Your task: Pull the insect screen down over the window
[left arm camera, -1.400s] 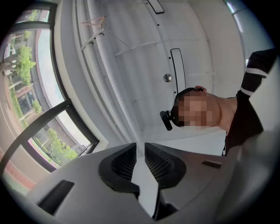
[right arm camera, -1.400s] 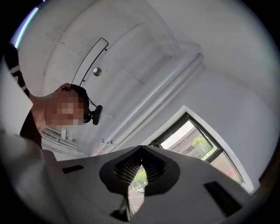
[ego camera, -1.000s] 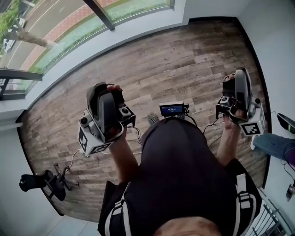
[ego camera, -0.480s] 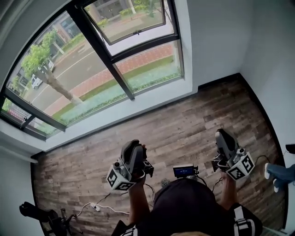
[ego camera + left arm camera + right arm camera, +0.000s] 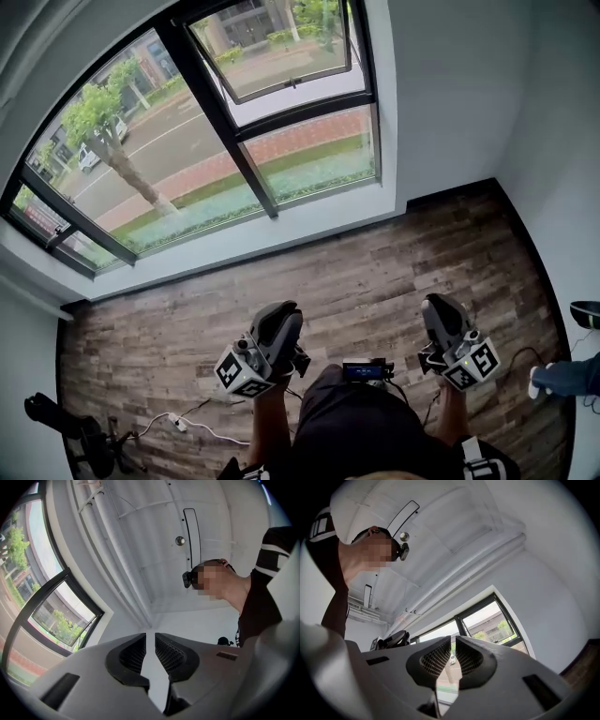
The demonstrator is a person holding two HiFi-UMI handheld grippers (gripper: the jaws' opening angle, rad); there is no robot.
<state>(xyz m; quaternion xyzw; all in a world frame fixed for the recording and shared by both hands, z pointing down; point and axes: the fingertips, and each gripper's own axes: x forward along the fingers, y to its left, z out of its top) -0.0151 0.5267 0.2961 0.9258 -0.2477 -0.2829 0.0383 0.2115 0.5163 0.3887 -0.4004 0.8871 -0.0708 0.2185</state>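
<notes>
The dark-framed window (image 5: 216, 141) fills the upper left of the head view. Its top sash (image 5: 281, 56) is tilted open, and no screen shows over the glass. My left gripper (image 5: 279, 317) is held low over the wood floor, well short of the window. Its jaws point upward with a narrow gap and nothing between them (image 5: 150, 637). My right gripper (image 5: 439, 311) hangs at the same height to the right. Its tips (image 5: 453, 641) almost meet and are empty. The window also shows in the left gripper view (image 5: 61, 616) and in the right gripper view (image 5: 487, 620).
A white sill and wall run under the window (image 5: 281, 234). A black stand (image 5: 66, 427) and a white cable (image 5: 187, 427) lie on the floor at lower left. Another person's leg and shoe (image 5: 562, 375) show at the right edge. A small screen (image 5: 366, 370) sits in front of my chest.
The head view has swung up from the floor to take in the whole window. Both grippers now sit lower and smaller in that view.
</notes>
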